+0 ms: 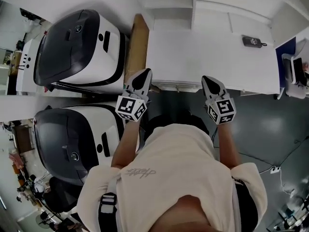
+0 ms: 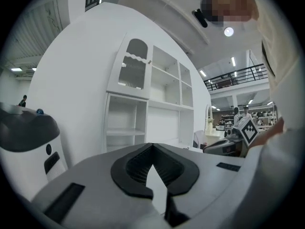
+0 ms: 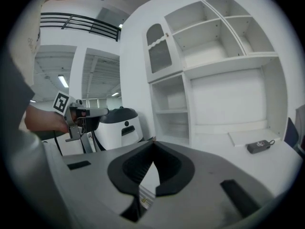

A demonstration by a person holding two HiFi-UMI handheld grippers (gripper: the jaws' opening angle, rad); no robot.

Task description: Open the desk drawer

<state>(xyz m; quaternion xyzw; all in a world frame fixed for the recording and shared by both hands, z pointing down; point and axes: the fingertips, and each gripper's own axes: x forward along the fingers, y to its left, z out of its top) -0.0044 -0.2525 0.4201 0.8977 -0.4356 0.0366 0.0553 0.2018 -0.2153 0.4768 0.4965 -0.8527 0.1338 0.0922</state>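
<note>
Left claw (image 1: 143, 75) and right claw (image 1: 209, 81) both closed, empty, at tabletop (image 1: 207, 57) front edge. No drawer shows pulled out; grasp and pull likely all remain.

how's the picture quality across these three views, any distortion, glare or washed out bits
Head view: sharp, with flat even light; the white desk is nearly washed out against the dark floor. Left gripper view: heavy fisheye inside a black round border; the shelf unit bows, and a ceiling lamp flares bright. Right gripper view: same bend and border, evenly lit shelves, no strong glare.
</note>
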